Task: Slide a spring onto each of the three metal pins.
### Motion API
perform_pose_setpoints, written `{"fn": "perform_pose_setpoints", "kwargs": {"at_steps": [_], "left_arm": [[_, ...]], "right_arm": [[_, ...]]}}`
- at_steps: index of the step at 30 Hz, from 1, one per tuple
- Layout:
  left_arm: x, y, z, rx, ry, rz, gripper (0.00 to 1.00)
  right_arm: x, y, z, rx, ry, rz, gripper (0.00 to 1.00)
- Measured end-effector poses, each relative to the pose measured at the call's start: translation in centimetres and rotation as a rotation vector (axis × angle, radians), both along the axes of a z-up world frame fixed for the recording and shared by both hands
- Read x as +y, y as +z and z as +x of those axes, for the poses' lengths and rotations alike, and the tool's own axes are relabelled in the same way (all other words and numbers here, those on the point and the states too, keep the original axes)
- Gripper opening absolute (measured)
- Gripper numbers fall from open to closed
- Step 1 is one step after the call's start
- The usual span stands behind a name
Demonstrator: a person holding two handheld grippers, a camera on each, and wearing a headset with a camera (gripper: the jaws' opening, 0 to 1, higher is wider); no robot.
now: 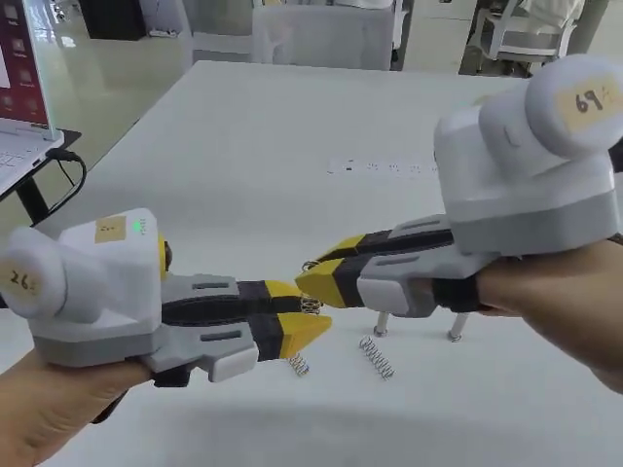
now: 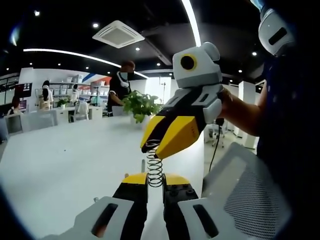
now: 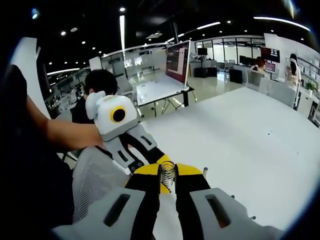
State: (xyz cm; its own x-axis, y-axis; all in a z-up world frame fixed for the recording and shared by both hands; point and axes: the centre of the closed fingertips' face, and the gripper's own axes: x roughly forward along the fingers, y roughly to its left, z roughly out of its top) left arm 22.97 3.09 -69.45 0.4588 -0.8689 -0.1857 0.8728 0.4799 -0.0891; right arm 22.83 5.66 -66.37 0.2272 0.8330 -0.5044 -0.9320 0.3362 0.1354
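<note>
Steel spring (image 1: pixel 310 305) is hanging in the air between your two grippers, clear of the white table (image 1: pixel 292 146). You're pinching one end of it with the left gripper (image 1: pixel 310 309): jaws are closed down to a narrow slit, and the end of the coil is sitting in that slit. In the left gripper view the spring (image 2: pixel 154 167) is standing straight up out of the yellow tips. You're clamping the other end with the right gripper (image 1: pixel 307 272), its jaws likewise nearly together on the coil. In the right gripper view the spring (image 3: pixel 168 172) is sitting between its two yellow tips, with the left gripper (image 3: pixel 159 161) meeting it from the far side. So both grippers are sharing the one spring, tip to tip. Two loose springs (image 1: pixel 299 365) (image 1: pixel 377 357) are lying flat on the table, just below the held spring and nearer to you, apart from each other. Two upright metal pins (image 1: pixel 382 326) (image 1: pixel 455 331) are standing on the table on the right gripper's side of the spring, lower than it and under that gripper's body. Both are showing bare, and the spring isn't touching either of them. I can't tell where a third pin is. An open laptop (image 1: pixel 19 88) is sitting well away from the spring, past the table's far left edge.
</note>
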Motion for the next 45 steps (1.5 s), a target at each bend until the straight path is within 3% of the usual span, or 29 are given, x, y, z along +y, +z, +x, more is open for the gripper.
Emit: {"fn": "perform_pose_setpoints", "kwargs": {"at_steps": [2, 8, 12, 16, 21, 36, 45], "left_arm": [[-0.1, -0.1, -0.1, -0.006, -0.008, 0.011, 0.03], [-0.8, -1.2, -0.7, -0.031, -0.050, 0.091, 0.02], [-1.4, -2.3, -1.4, -0.051, -0.097, 0.172, 0.02], [-2.0, -3.2, -2.3, -0.059, -0.141, 0.237, 0.02], [-2.4, -4.0, -3.0, -0.055, -0.174, 0.280, 0.02], [-2.5, -4.3, -3.5, -0.026, -0.197, 0.283, 0.02], [-2.6, -4.6, -3.7, -0.017, -0.209, 0.299, 0.02]], "right_arm": [[-0.2, -0.2, -0.2, -0.002, 0.018, -0.019, 0.08], [-1.3, -1.5, -1.2, -0.007, 0.107, -0.146, 0.08], [-1.9, -2.5, -2.0, -0.012, 0.185, -0.243, 0.08], [-2.4, -3.5, -3.0, 0.001, 0.268, -0.332, 0.08], [-2.7, -4.4, -3.9, 0.007, 0.335, -0.404, 0.08], [-2.6, -5.8, -4.4, 0.006, 0.416, -0.512, 0.09], [-2.7, -6.6, -4.6, 0.024, 0.437, -0.544, 0.09]]}}
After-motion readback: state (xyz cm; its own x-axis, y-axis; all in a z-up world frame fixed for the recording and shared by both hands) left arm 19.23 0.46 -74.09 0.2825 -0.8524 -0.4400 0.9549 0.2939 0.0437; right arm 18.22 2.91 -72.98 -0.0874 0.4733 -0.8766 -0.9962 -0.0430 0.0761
